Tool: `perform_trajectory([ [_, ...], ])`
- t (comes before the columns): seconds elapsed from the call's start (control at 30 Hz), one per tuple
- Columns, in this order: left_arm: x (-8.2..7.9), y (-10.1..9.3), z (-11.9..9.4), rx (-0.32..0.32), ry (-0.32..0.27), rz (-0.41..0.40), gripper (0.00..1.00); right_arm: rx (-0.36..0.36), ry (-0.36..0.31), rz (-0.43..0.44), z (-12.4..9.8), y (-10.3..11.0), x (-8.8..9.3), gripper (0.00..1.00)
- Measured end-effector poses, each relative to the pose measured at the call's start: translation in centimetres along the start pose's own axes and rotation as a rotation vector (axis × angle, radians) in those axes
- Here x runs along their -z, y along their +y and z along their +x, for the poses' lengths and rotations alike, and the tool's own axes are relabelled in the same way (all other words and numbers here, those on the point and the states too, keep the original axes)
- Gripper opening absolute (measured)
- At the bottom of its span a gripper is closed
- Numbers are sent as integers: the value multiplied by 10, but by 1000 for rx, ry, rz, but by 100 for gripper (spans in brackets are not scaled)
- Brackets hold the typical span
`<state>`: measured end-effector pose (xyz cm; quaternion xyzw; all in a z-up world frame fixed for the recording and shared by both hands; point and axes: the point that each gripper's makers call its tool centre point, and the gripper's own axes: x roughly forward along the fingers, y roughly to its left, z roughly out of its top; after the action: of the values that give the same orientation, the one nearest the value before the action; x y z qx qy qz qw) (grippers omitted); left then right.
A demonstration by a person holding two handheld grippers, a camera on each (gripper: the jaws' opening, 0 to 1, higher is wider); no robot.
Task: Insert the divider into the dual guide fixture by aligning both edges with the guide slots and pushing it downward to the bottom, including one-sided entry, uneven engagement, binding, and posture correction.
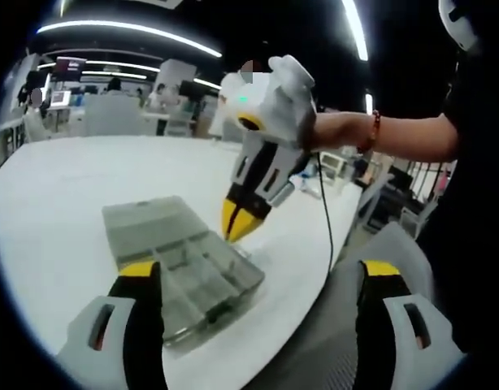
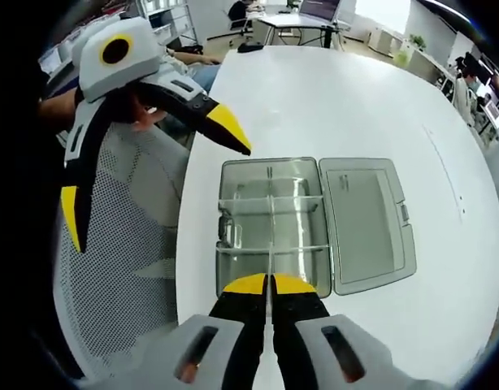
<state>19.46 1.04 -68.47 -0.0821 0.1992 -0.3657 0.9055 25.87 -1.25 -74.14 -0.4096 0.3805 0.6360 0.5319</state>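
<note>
A clear plastic compartment box (image 2: 249, 219) lies on the white table (image 2: 339, 97) with its lid (image 2: 367, 223) folded open to the side. My right gripper (image 2: 270, 283) is shut on a thin clear divider (image 2: 271, 244), seen edge-on along the box's middle line between the cross walls. How deep the divider sits I cannot tell. In the left gripper view the right gripper (image 1: 237, 226) points down, its yellow tips just above the box (image 1: 184, 260). My left gripper (image 1: 259, 268) stands wide open and holds nothing, at the near end of the box; from the other side the left gripper (image 2: 150, 171) hovers beside the table's edge.
A grey mesh chair (image 2: 119, 268) stands against the table's edge by the box. A person's forearm with a red bracelet (image 1: 375, 130) holds the right gripper, and a cable (image 1: 327, 219) hangs from it. Desks with monitors (image 1: 67, 69) fill the background. Bare table (image 1: 71, 187) stretches beyond the box.
</note>
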Motion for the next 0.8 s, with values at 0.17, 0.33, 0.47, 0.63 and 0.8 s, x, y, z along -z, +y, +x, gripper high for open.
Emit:
perform_trajectory([
  [0.17,-3,1,0,-4,-15,-7,98,2,4,-9,3,0,1,0],
  [0.33,-2,1,-1,-4,-13,-6,98,7,6,-32,5,0,2,0],
  [0.47,-3,1,0,-3,-14,-7,98,6,10,-25,7,1,5,0],
  [0.63,-3,2,-1,-7,-17,-9,98,5,14,-54,9,1,7,0],
  [0.8,-2,2,-1,-7,-14,-6,98,5,12,-48,11,0,9,0],
])
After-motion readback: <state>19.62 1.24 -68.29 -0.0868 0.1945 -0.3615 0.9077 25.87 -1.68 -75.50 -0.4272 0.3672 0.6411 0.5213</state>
